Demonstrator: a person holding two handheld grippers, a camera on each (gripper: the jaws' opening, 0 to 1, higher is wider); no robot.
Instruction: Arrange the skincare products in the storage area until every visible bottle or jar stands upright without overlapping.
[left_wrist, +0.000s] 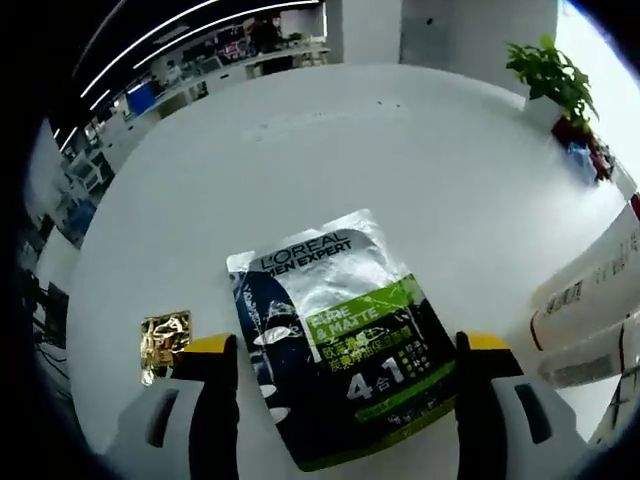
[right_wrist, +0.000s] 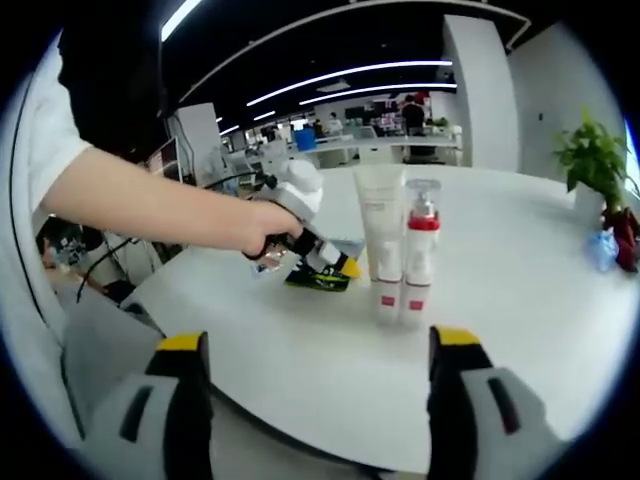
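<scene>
A silver, black and green L'Oreal Men Expert sachet (left_wrist: 335, 355) lies flat on the white table (left_wrist: 400, 170). My left gripper (left_wrist: 345, 345) is open, with one jaw on each side of the sachet's near end. In the right gripper view a person's hand holds the left gripper (right_wrist: 318, 252) low over the sachet (right_wrist: 318, 279). A white tube (right_wrist: 380, 235) and a clear bottle with a red collar (right_wrist: 421, 250) stand upright side by side, touching or nearly so. My right gripper (right_wrist: 315, 365) is open and holds nothing, short of the two containers.
A small gold packet (left_wrist: 163, 340) lies left of the sachet. The tube and bottle (left_wrist: 590, 290) show at the right edge of the left gripper view. A potted plant (left_wrist: 550, 75) (right_wrist: 590, 160) stands at the table's far side. The table's near edge (right_wrist: 300, 440) runs under my right jaws.
</scene>
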